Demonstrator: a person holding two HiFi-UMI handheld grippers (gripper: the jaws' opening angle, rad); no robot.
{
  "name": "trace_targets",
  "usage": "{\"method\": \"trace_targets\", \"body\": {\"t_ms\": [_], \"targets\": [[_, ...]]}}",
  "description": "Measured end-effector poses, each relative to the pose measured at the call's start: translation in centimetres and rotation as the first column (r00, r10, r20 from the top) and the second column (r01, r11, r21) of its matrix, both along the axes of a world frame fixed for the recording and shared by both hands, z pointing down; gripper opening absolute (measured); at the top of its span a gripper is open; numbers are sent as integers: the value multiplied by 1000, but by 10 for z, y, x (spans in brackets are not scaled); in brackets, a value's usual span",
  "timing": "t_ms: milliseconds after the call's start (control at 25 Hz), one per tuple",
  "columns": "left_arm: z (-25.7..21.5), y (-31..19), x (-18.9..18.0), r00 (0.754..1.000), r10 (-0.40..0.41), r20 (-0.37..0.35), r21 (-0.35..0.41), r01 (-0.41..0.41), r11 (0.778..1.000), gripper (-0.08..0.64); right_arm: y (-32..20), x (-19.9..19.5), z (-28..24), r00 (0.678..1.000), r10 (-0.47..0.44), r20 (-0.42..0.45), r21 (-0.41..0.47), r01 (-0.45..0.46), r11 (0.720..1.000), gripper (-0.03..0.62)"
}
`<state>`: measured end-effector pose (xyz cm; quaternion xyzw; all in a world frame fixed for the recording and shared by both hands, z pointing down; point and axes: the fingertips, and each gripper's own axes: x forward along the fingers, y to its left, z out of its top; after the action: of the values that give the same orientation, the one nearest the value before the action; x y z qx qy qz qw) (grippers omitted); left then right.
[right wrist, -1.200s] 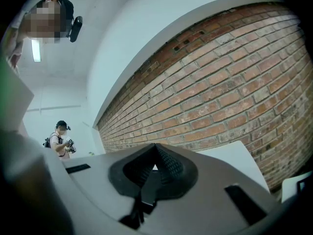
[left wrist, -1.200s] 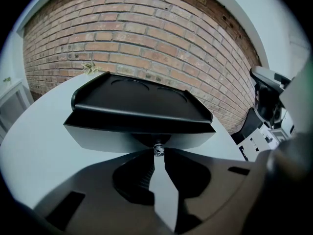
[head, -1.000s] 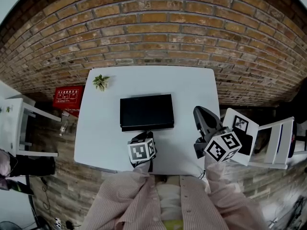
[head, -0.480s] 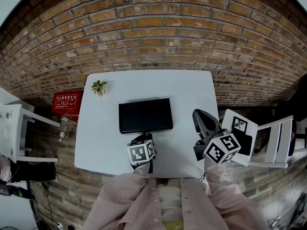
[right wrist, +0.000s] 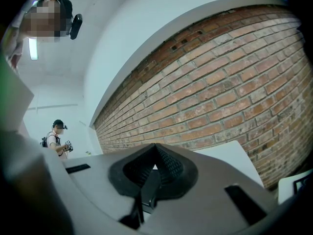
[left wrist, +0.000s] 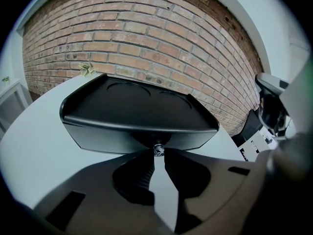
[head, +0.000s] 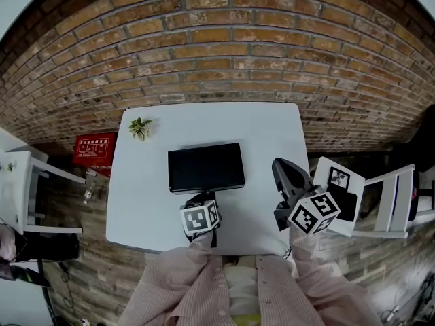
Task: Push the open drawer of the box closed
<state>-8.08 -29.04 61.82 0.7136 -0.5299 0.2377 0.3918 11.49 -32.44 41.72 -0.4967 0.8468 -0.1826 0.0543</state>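
A brick wall (head: 217, 53) backs a white desk (head: 139, 202). A small plant (head: 140, 128) stands at the desk's far left corner. The black box (head: 206, 166) lies at the desk's centre, its long axis left to right, parallel to the wall.

The drawer front (left wrist: 98, 138) faces the person and, by appearance, is in or very nearly so. The left gripper (left wrist: 157, 153) sits directly against it. Its fingers are drawn together onto the drawer's small metal knob (left wrist: 157, 149).

The right gripper (right wrist: 155, 151) hangs over the desk's right edge, well apart from the box, fingers closed and empty.

Assessment: the left gripper is the nearer, and the push should run straight away from the person, toward the wall.
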Motion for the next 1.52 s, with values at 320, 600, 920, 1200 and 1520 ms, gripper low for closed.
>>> {"method": "trace_targets", "body": {"t_ms": [320, 600, 920, 1200, 1520], "targets": [[-2, -1, 1, 997, 16, 79, 56, -20, 998, 64, 2, 2, 0, 1000, 3, 2, -3, -3, 1000, 3], [-38, 12, 2, 999, 39, 38, 225, -46, 973, 1, 8, -7, 2, 1000, -29, 8, -13, 29, 1000, 3], [-111, 20, -2, 997, 82, -3, 469, -71, 881, -5, 15, -23, 1, 996, -88, 7, -2, 88, 996, 3], [-171, 24, -10, 994, 110, 13, 599, -95, 795, -6, 22, -25, -6, 994, -109, -3, 20, 109, 994, 3], [-218, 32, -18, 987, 155, 31, 661, -137, 738, -6, 33, -28, -15, 988, -146, -51, 55, 149, 987, 3]]}}
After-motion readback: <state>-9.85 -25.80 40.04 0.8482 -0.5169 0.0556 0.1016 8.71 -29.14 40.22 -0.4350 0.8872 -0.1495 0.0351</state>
